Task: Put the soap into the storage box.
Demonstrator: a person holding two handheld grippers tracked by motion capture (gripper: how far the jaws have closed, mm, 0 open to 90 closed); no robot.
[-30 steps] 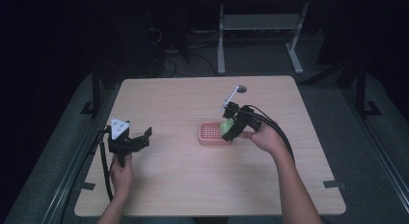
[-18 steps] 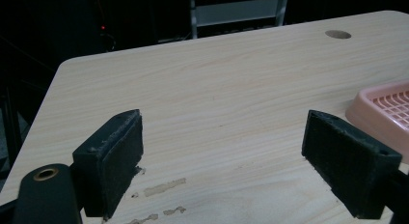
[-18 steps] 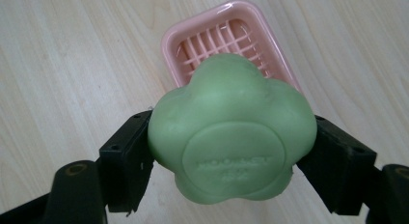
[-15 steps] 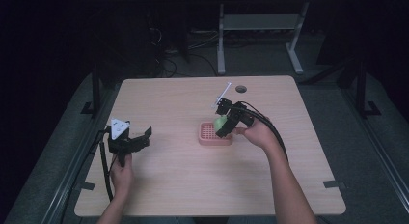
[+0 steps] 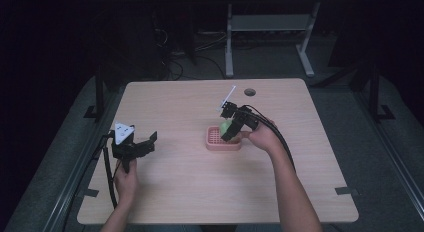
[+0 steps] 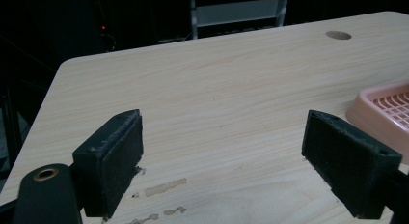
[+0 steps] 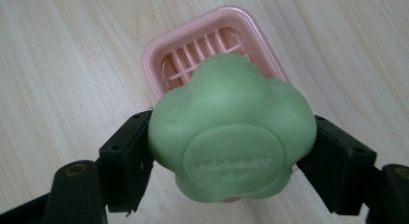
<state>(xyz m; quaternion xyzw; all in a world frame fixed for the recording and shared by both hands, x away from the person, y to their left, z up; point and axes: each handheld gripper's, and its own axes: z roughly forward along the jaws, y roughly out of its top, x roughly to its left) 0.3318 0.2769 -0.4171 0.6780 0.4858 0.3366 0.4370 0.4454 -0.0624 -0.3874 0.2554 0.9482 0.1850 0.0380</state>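
A green flower-shaped soap (image 7: 230, 137) is clamped between the jaws of my right gripper (image 7: 226, 159), which is shut on it. Right under it lies a pink slatted soap dish (image 7: 193, 45) on the wooden table. From above, the right gripper (image 5: 228, 128) holds the green soap (image 5: 225, 126) over the pink dish (image 5: 215, 140) near the table's middle. My left gripper (image 5: 142, 147) stands open at the table's left, nothing between its pads (image 6: 115, 154). The dish's corner (image 6: 386, 105) shows at the right of the left gripper view.
The wooden table (image 5: 190, 192) has a round cable hole (image 5: 250, 92) near its far edge. A white tag (image 5: 228, 97) sticks up from the right gripper. Beyond the table stands a dark floor with a metal frame (image 5: 270, 27).
My right gripper has carried the green soap leftward and down until it is over the pink dish. The left gripper has stayed put.
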